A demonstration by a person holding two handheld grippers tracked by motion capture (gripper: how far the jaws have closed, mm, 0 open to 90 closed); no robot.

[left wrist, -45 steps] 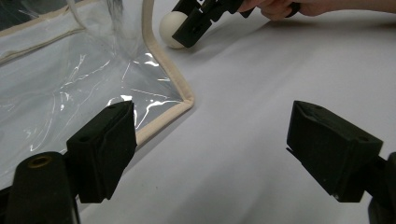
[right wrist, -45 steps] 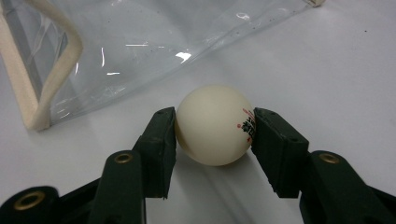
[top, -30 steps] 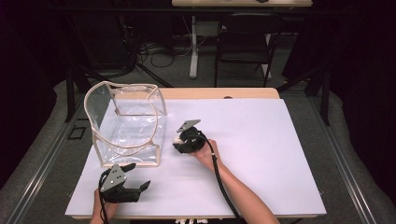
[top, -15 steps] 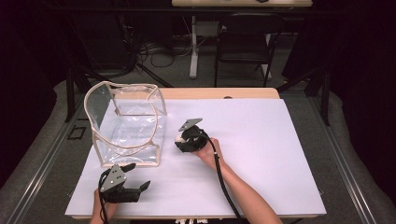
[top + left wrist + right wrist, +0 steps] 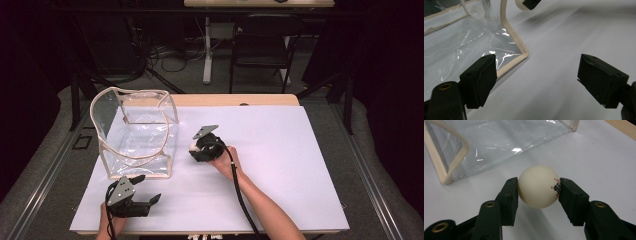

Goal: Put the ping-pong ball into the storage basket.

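A white-topped table (image 5: 280, 165) carries 1 clear plastic bag (image 5: 135, 132) with beige trim, standing open near its far left corner. Just right of the bag, toward the table's middle, the right gripper (image 5: 538, 188) clamps both jaws on 1 cream ping-pong ball (image 5: 538, 186) with red and black print. Near the front left edge, the left gripper (image 5: 536, 75) rests with jaws wide apart, holding nothing.

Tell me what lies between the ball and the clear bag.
Nothing: in the right gripper view, bare white table cover runs from the ball, held in the right hand-held gripper, to the clear bag.
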